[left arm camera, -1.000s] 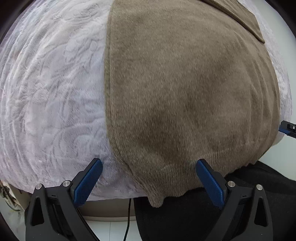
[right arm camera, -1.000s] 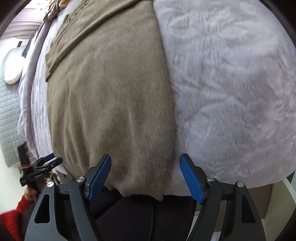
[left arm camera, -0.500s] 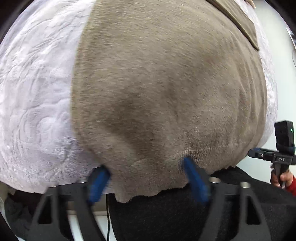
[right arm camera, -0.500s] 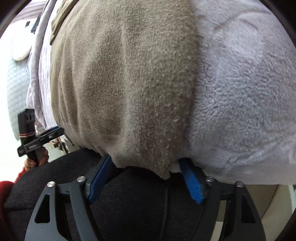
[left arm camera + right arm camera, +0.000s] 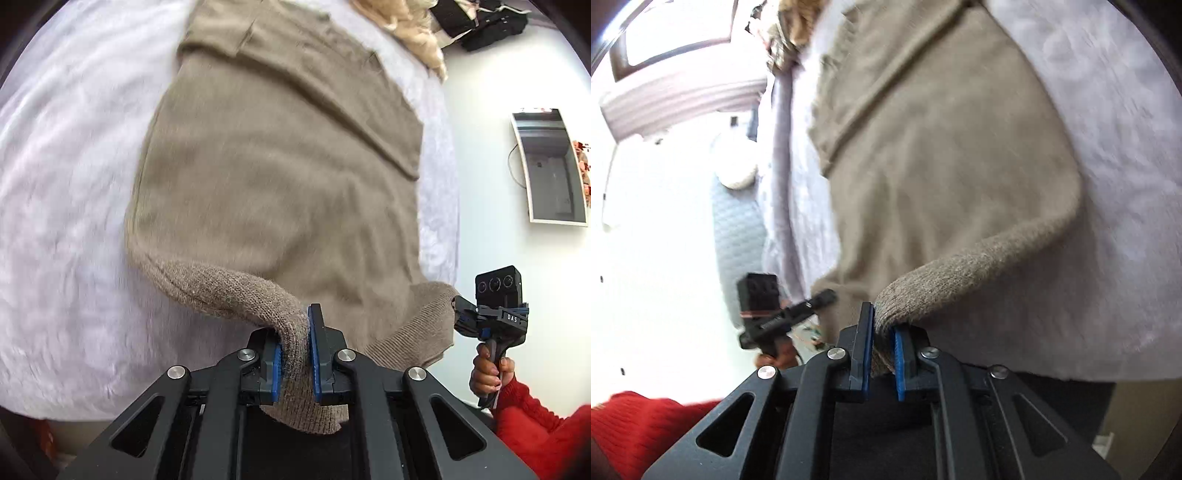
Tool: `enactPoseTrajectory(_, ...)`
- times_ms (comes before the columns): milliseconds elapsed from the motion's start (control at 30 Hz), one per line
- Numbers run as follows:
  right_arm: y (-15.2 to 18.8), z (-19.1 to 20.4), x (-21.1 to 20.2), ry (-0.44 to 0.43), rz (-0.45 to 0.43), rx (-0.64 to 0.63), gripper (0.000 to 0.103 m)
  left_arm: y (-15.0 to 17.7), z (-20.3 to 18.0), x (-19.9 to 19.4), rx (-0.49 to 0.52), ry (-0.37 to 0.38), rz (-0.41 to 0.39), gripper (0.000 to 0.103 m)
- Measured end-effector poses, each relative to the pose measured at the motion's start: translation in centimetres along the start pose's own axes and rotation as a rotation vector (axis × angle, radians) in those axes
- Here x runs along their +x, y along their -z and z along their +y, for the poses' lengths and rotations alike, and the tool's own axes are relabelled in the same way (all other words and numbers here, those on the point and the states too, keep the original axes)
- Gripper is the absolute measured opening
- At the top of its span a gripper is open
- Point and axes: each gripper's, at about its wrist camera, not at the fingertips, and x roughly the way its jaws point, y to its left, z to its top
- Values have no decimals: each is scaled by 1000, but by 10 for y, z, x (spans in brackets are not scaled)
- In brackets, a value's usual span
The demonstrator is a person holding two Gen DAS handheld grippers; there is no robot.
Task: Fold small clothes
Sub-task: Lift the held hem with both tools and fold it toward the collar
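A brown knit sweater [image 5: 280, 166] lies spread on a pale lilac fleece blanket [image 5: 62, 221]; it also shows in the right wrist view [image 5: 942, 155]. My left gripper [image 5: 295, 347] is shut on the ribbed hem at the near left corner, lifted off the blanket. My right gripper [image 5: 882, 347] is shut on the ribbed hem at the near right corner, also lifted. The right gripper also shows in the left wrist view [image 5: 461, 310], pinching the hem. The left gripper shows in the right wrist view [image 5: 827, 295].
A cream garment [image 5: 413, 33] and dark items [image 5: 480, 18] lie at the far end of the bed. A mirror [image 5: 550, 166] stands on the white floor to the right. A grey quilted headboard [image 5: 738, 236] is at the left. The blanket [image 5: 1126, 184] edge runs near me.
Both grippers closed on the sweater's hem corners and lifted them up off the blanket. The views pulled back and upward, showing more of the sweater.
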Motion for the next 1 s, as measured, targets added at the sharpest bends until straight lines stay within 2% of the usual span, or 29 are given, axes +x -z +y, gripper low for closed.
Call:
enactPoseTrajectory(267,-58,39,-22,-189,-158,-34,11,-66,-7,-52,58,35,-155,13)
enactPoseTrajectory(500,-137,82,-19,-240,-249,-68,11,-143,-35,-62,129,23,-250,13)
enactPoseTrajectory(733,-220,84,-9,-212,-314,-51,11,-226,-50,-37,165,-47,-302,13)
enactPoseTrajectory(900,-255,39,10,-105,-322,60,11,-267,-19,4,89,-140,-274,13)
enactPoseTrajectory(1000,-268,14,21,-86,-335,122,11,-279,-2,21,46,-164,-258,14)
